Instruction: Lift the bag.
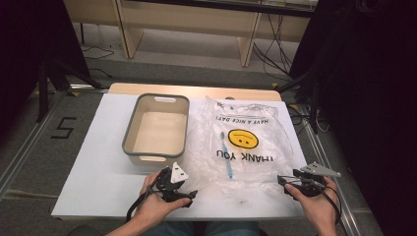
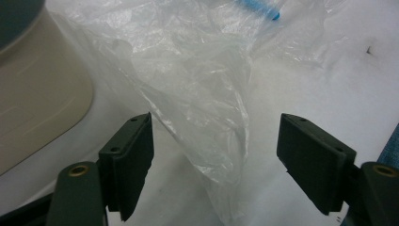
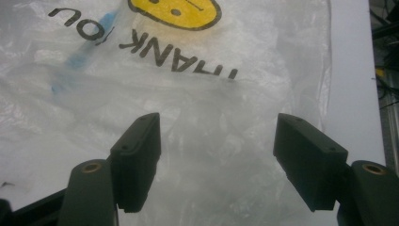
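On the white table (image 1: 98, 162) a clear plastic bag (image 1: 246, 142) lies flat beside a grey bin (image 1: 156, 126), with a blue toothbrush (image 1: 225, 154) lying on or in it. The bag looks thin, light and limp, likely slippery and easy to tear; it would sag if lifted by one point. The left gripper (image 1: 189, 196) stands with jaws wide, a crumpled corner of film between them but not pinched. The right gripper (image 1: 281, 183) hovers at the near right edge, jaws also wide, empty. Best hold: bunched film at the near edge, both sides.
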The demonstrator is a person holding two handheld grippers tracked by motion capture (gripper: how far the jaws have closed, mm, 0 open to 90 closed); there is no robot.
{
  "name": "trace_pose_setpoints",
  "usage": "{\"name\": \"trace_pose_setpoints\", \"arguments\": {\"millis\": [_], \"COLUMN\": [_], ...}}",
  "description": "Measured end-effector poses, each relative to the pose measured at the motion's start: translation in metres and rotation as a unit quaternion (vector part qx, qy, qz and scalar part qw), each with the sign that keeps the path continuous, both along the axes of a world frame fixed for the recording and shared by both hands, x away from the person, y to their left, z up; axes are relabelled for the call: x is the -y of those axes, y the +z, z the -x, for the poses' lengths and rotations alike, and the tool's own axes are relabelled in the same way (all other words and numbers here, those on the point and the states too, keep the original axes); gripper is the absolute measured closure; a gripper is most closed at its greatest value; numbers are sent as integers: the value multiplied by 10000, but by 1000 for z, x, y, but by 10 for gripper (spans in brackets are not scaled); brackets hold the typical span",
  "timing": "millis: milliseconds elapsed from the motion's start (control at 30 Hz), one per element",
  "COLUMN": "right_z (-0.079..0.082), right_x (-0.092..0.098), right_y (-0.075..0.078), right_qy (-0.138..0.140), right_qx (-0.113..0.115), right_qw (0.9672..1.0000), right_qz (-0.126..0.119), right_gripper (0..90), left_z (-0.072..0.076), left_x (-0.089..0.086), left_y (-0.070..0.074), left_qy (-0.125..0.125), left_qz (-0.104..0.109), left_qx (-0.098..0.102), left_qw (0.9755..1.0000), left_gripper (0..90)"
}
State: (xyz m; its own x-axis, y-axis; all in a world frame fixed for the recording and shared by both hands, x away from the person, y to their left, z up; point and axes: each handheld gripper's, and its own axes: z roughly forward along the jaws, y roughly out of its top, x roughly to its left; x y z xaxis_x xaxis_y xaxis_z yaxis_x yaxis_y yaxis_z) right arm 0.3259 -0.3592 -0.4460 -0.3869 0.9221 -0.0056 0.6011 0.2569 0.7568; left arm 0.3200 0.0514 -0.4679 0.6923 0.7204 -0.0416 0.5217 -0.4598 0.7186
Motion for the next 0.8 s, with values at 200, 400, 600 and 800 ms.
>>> {"name": "trace_pose_setpoints", "arguments": {"millis": [200,400,600,800], "right_z": [5,9,13,14], "right_x": [-1,-1,-2,-2], "right_y": [-4,-8,-13,-21], "right_qy": [117,217,297,417], "right_qx": [-251,-553,-851,-1199], "right_qw": [9996,9982,9945,9901], "right_qz": [-13,74,534,599], "right_gripper": [307,285,262,279], "left_z": [-4,-8,-9,-12], "left_x": [4,7,7,7], "left_y": [-4,-10,-15,-17], "left_qy": [-16,-125,-302,-414], "left_qz": [-129,-281,-334,-381], "left_qx": [-71,-109,-226,-272], "left_qw": [9999,9995,9987,9980], "left_gripper": [338,400,442,499]}}
